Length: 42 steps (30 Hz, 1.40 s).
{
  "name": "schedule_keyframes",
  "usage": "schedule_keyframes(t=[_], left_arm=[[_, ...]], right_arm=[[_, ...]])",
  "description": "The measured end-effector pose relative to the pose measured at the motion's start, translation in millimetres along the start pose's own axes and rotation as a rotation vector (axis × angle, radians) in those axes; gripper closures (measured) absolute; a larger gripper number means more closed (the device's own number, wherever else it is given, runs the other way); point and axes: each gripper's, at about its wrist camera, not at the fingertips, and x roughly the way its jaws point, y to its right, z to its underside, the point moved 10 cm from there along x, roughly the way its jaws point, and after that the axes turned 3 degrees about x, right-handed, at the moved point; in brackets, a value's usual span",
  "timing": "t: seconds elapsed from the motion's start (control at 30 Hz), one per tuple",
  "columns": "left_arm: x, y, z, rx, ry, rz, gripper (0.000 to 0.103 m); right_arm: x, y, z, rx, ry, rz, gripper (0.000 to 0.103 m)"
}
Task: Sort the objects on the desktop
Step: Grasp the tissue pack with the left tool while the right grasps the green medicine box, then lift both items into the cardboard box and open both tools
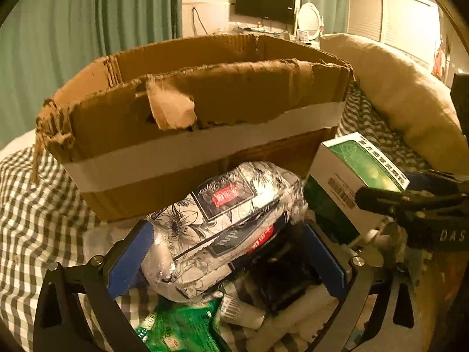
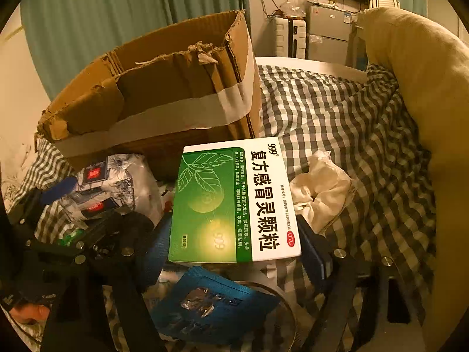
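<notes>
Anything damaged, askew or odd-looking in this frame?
Yes. The cardboard box is damaged: its top edges are ragged, with a torn paper scrap hanging off the near wall and frayed corners. A crumpled white cloth lies loose on the checked bedcover. Nothing looks spilled.

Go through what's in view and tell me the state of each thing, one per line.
Torn brown cardboard box: open-topped, upright.
Floral-print plastic pack: between the left tool's blue pads, left pad touching.
Green-and-white medicine carton: closed, between the right tool's pads.
Crumpled white cloth: loose on the checked bedcover.
Blue foil sachet: sealed, lying flat.
</notes>
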Motion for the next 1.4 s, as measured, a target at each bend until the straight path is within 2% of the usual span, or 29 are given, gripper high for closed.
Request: schedule_keyframes(t=[0.07,0.1,0.17,0.2,0.3,0.33,0.5,0.63,0.7,0.73,0.77,0.8,0.83,0.97,1.03,1.1,1.2,1.23,1.27,1.3,1.33,1.4], left_arm=[[-3,-2,1,0.019,0.001,-0.017,0.035],[-5,-3,1,0.020,0.001,-0.016,0.041],[-9,-1,2,0.019,0.006,0.019,0.072],[-11,-1,2,0.018,0.003,0.028,0.074],[-16,1,6,0.015,0.003,0.042,0.087],[-17,4,4,0.007,0.001,0.062,0.099],[-33,18,14,-0.008,0.001,0.110,0.100],[-39,22,19,-0.004,0.007,0.076,0.098],[-42,20,21,0.021,0.009,0.014,0.086],[-42,19,21,0.031,0.007,-0.006,0.060],[-43,19,22,0.037,0.011,-0.020,0.028],[-44,17,20,0.042,0.027,-0.039,0.018],[-47,16,17,0.047,0.053,-0.054,0.012],[-39,10,15,0.045,0.044,-0.055,0.011],[-29,4,11,0.038,0.050,-0.053,0.004],[-22,-1,5,-0.005,0.072,-0.016,0.004],[-15,-2,4,-0.095,0.085,0.098,0.008],[-16,2,4,-0.088,0.093,0.127,0.028],[-15,4,5,-0.073,0.084,0.128,0.060],[-13,6,7,-0.056,0.059,0.132,0.070],[-11,9,11,-0.052,0.041,0.146,0.071],[-16,7,11,-0.082,0.059,0.164,0.076]], right_arm=[[-1,-1,0,0.005,-0.001,-0.007,0.025],[-1,-2,0,0.006,0.000,-0.011,0.025],[0,-3,1,0.005,-0.001,-0.018,0.025],[-1,-4,1,0.006,0.001,-0.020,0.025],[-4,-4,2,0.011,0.003,-0.030,0.025],[-5,-4,2,0.011,0.006,-0.032,0.026],[-21,-3,1,0.013,0.042,-0.040,0.026],[-30,-5,0,0.010,0.061,-0.045,0.026],[-33,-6,0,0.012,0.069,-0.055,0.025],[-33,-7,1,0.012,0.069,-0.058,0.025],[-33,-7,1,0.014,0.069,-0.060,0.025],[-33,-7,1,0.017,0.069,-0.063,0.025],[-33,-6,1,0.021,0.069,-0.066,0.025],[-30,-5,2,0.034,0.063,-0.080,0.025],[-28,-4,2,0.039,0.056,-0.085,0.025],[-24,-3,2,0.043,0.047,-0.091,0.025],[-22,-3,4,0.045,0.038,-0.096,0.025],[-21,-3,4,0.046,0.036,-0.097,0.025],[-21,-3,4,0.047,0.035,-0.097,0.025],[-21,-3,4,0.047,0.034,-0.097,0.025],[-21,-2,4,0.046,0.036,-0.086,0.025],[-22,-1,4,0.050,0.039,-0.089,0.025]])
